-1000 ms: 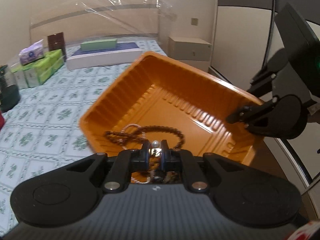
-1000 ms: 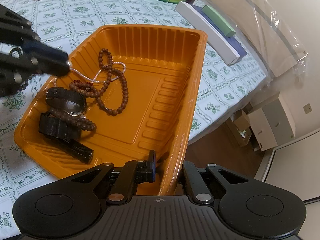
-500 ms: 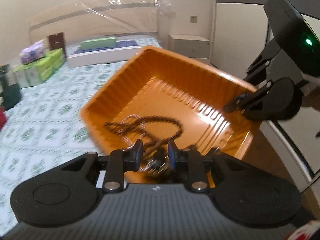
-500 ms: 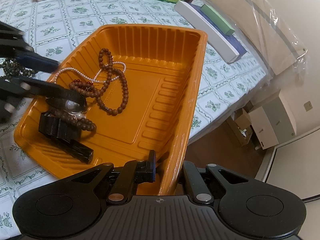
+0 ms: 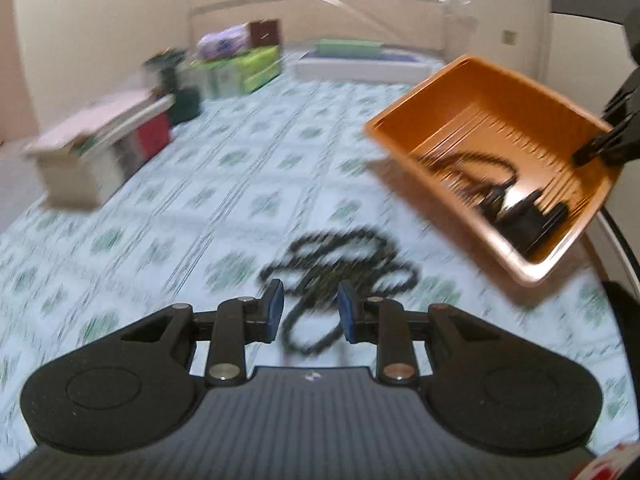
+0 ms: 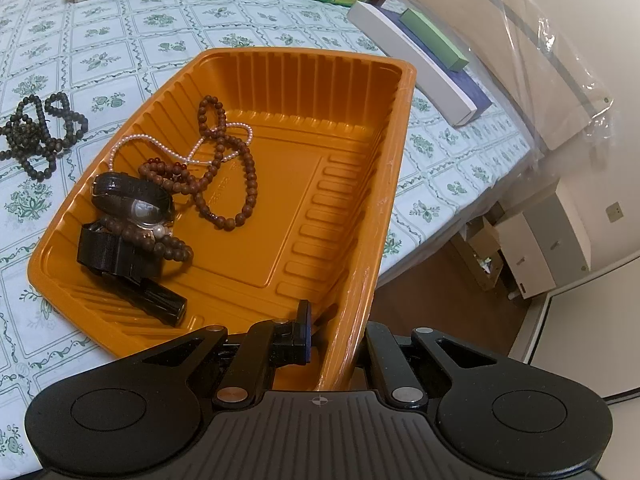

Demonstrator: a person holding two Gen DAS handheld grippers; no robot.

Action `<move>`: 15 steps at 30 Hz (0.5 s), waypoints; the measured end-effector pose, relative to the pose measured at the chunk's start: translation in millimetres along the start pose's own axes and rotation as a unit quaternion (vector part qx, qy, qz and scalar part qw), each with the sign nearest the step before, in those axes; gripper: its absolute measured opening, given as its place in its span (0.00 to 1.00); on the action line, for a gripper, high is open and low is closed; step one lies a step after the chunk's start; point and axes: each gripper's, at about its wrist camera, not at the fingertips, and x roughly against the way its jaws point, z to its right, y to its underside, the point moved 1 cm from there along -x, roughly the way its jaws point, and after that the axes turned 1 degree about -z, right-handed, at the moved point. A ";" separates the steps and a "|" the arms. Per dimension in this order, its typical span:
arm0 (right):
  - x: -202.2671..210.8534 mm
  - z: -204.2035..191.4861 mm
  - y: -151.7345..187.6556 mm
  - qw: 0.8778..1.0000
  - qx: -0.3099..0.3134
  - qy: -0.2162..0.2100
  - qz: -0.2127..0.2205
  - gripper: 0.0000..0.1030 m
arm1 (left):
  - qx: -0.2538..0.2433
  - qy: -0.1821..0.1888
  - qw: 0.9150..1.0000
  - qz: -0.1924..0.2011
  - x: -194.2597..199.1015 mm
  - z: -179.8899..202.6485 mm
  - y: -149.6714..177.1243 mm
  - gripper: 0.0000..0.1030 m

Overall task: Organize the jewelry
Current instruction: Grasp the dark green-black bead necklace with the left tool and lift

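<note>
Right hand-held gripper (image 6: 332,344) is clamped on the near rim of the orange tray (image 6: 304,184), one pad inside the wall, one outside, tray tipped up off the tabletop (image 6: 120,40) on that side. Left hand-held gripper (image 5: 311,314) has its jaws part-way apart, just been opening, nothing pinched; its view is motion-blurred, and the dark bead strand (image 5: 340,264) lies loose on the patterned cloth right ahead of the fingertips, outside the tray. From the right wrist view that strand (image 6: 38,132) sits in a tangled heap on the cloth, near the tray's far left wall but not touching it. Tray looks like thin moulded plastic: light, flexy, likely to twist under a one-corner grip, so the load may slide toward the low end. Inside, largest down: black strap piece (image 6: 116,256), a watch (image 6: 132,200), the brown bead necklace (image 6: 228,176), a brown bead bracelet (image 6: 168,242), a thin pearl strand (image 6: 192,152), all bunched at the left end and overlapping. Judgement: beads are limp, light, round and slippery; they'll drape and snag on each other. Best take for the dark strand is a pinch across a doubled-up section of the heap, not a single bead. Pearl strand looks the most fragile.
</note>
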 end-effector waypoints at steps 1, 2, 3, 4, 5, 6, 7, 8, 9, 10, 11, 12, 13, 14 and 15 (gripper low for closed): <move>0.2 -0.3 0.0 1.000 0.000 0.001 0.000 0.06 | 0.005 -0.002 1.000 -0.004 0.2 -2.9 4.8 0.25; 0.3 -0.6 -0.1 1.000 0.001 0.001 0.000 0.06 | 0.008 -0.004 1.000 -0.008 -0.3 -5.3 9.0 0.25; 0.4 -1.0 0.0 1.000 0.001 0.002 0.000 0.06 | 0.009 -0.004 1.000 -0.011 -1.3 -7.0 11.9 0.25; 0.6 -1.2 0.3 1.000 0.001 0.002 0.000 0.06 | 0.009 -0.003 1.000 -0.013 -1.7 -6.5 13.3 0.25; 0.8 -1.4 0.3 1.000 0.001 0.002 -0.001 0.06 | 0.011 -0.002 1.000 -0.014 -2.9 -6.0 14.5 0.25; 0.9 -1.6 0.3 1.000 0.001 0.002 -0.001 0.06 | 0.011 0.000 1.000 -0.013 -3.6 -4.9 14.9 0.25; 1.1 -2.0 0.7 1.000 0.001 0.002 -0.001 0.06 | 0.009 0.001 1.000 -0.012 -4.8 -1.9 15.3 0.25; 1.2 -2.2 0.6 1.000 0.002 0.003 -0.001 0.06 | 0.005 0.001 1.000 -0.011 -6.1 -0.7 14.8 0.25; 1.1 -2.1 0.7 1.000 0.001 0.003 -0.001 0.06 | -0.001 0.001 1.000 -0.010 -8.0 1.5 13.2 0.25; 1.1 -2.0 0.7 1.000 0.001 0.002 -0.001 0.06 | -0.008 0.002 1.000 -0.011 -10.2 4.1 11.7 0.25; 1.0 -1.9 0.7 1.000 0.001 0.002 -0.001 0.06 | -0.016 0.001 1.000 -0.011 -12.5 7.0 9.9 0.25; 1.1 -2.1 0.7 1.000 0.001 0.002 -0.001 0.05 | -0.030 -0.002 1.000 -0.010 -15.4 10.8 8.3 0.25; 1.0 -2.1 0.7 1.000 0.001 0.002 -0.001 0.05 | -0.043 -0.003 0.999 -0.012 -17.9 13.8 6.6 0.25; 1.0 -2.2 0.7 1.000 0.001 0.002 -0.001 0.06 | -0.059 -0.004 0.998 -0.014 -21.0 17.3 5.4 0.25; 1.1 -2.0 0.7 1.000 0.001 0.002 -0.001 0.06 | -0.075 -0.004 0.997 -0.016 -23.6 20.4 4.5 0.25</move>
